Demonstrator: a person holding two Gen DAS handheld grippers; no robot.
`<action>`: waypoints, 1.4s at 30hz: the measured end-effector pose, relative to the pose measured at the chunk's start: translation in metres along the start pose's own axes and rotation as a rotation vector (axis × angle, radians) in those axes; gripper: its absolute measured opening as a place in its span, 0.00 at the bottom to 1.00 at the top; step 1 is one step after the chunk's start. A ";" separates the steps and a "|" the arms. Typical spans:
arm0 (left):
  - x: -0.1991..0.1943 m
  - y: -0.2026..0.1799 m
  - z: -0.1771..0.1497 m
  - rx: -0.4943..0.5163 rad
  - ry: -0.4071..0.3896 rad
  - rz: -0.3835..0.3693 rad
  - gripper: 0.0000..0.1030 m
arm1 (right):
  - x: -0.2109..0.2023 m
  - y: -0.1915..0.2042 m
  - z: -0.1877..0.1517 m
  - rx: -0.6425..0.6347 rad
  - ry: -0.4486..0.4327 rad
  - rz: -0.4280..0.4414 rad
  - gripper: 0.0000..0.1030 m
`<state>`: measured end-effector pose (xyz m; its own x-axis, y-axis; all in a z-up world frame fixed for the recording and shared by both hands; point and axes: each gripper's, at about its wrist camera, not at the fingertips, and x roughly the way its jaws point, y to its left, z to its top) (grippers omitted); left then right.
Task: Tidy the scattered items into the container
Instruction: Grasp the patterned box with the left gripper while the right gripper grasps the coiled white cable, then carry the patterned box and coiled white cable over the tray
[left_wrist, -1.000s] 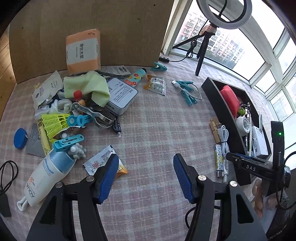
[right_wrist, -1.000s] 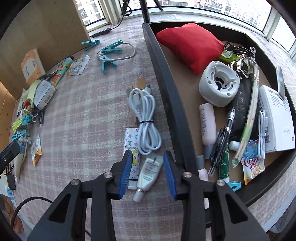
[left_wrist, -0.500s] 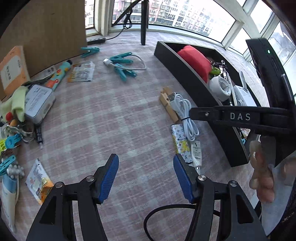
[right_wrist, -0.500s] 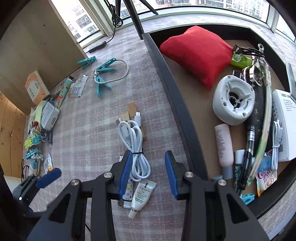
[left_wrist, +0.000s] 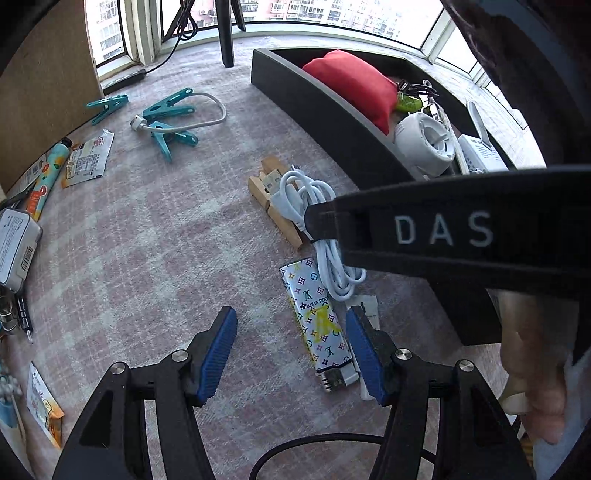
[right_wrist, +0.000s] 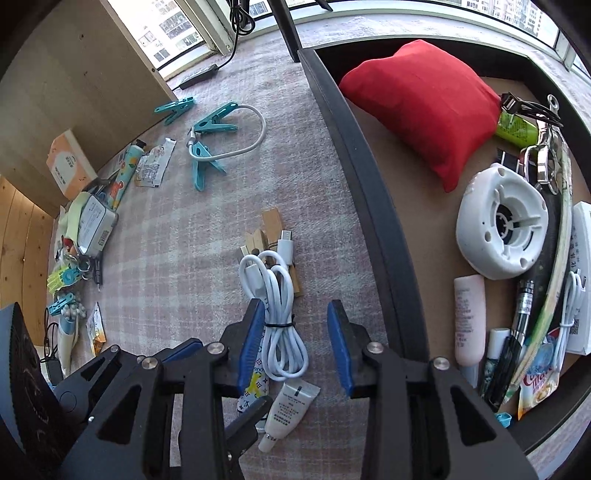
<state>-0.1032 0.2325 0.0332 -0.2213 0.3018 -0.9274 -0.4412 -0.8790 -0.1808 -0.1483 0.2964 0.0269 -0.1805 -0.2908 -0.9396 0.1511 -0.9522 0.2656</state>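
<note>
At the bottom of the right wrist view, the right gripper (right_wrist: 295, 345) is seen with its blue pads spread apart, a coiled white cable (right_wrist: 276, 314) lying on the desk (right_wrist: 177, 266) between them. Just below, a small white tube (right_wrist: 290, 410) rests beside a patterned packet (right_wrist: 255, 387). In the left wrist view, the left gripper (left_wrist: 291, 354) is likewise held apart and empty, the same patterned packet (left_wrist: 317, 325) lying just inside its right pad at lower centre. The cable (left_wrist: 314, 221) is partly draped over wooden clothespins (left_wrist: 273, 206) at mid-frame, and is crossed by the black body of the other tool. Along the right of both views, the black container (right_wrist: 373, 206) is shown already holding a red pouch (right_wrist: 424, 99), a white round device (right_wrist: 502, 236) and other small items. Farther off, at upper left, teal clips (right_wrist: 208, 147) and a looped white cord (right_wrist: 251, 136) are scattered on the checked cloth, with a further heap of items at the far left edge.
</note>
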 end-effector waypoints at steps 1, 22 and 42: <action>0.001 0.001 0.000 0.000 -0.001 0.008 0.57 | 0.000 0.000 0.000 -0.005 0.002 0.002 0.33; -0.013 0.014 -0.019 0.021 -0.060 0.091 0.55 | -0.003 0.005 -0.010 -0.030 0.002 -0.013 0.33; -0.035 0.075 -0.031 -0.152 -0.083 0.022 0.21 | -0.024 0.013 -0.025 -0.018 -0.051 -0.032 0.19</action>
<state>-0.1017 0.1447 0.0422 -0.3030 0.3056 -0.9027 -0.3006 -0.9295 -0.2138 -0.1173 0.2932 0.0471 -0.2352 -0.2648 -0.9352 0.1614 -0.9595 0.2310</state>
